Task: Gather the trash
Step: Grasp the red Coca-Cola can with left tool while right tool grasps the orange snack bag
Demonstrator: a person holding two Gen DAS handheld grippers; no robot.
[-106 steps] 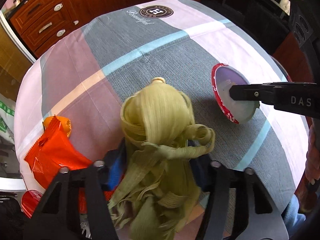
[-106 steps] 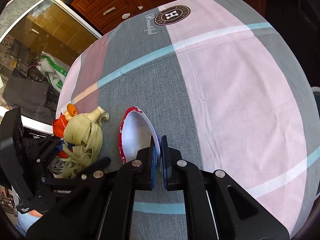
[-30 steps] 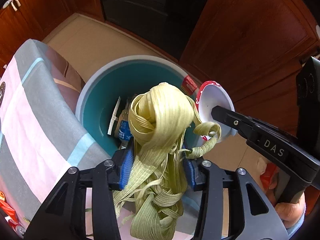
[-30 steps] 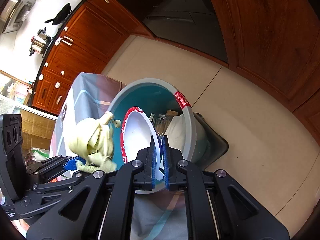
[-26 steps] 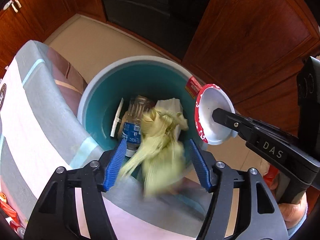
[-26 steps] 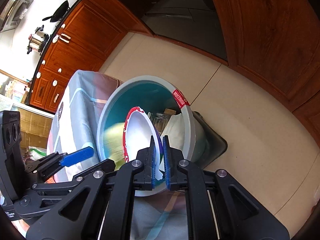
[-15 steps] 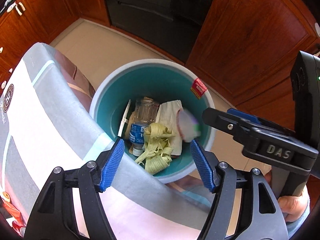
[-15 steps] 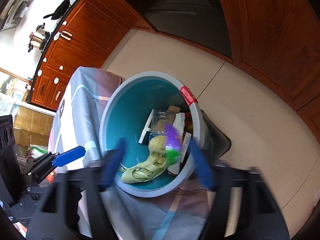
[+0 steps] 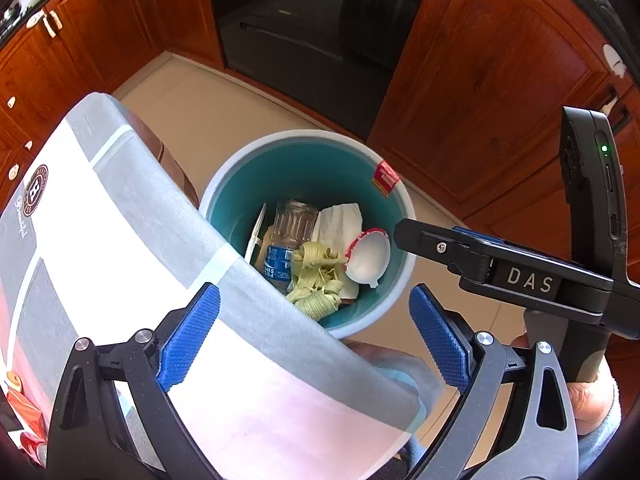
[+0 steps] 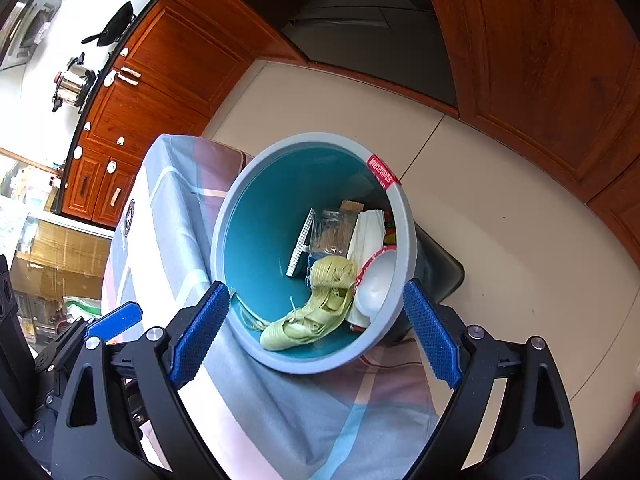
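- Left gripper: jaws spread wide, holding nothing, poised above the counter edge.
- Right gripper: jaws spread wide, empty, aimed into the bin.
- Corn husks at the bin bottom, beside the red-rimmed paper bowl, the latter partly cut off by the rim in the right wrist view.
- Plastic bottle and white tissue partly buried; other debris below hard to make out.
- Counter cloth hiding the bin's near wall.

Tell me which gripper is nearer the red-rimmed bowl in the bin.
Right. The right gripper hangs open over the bin rim, just beside the bowl; the left gripper is open farther back, above the tablecloth.
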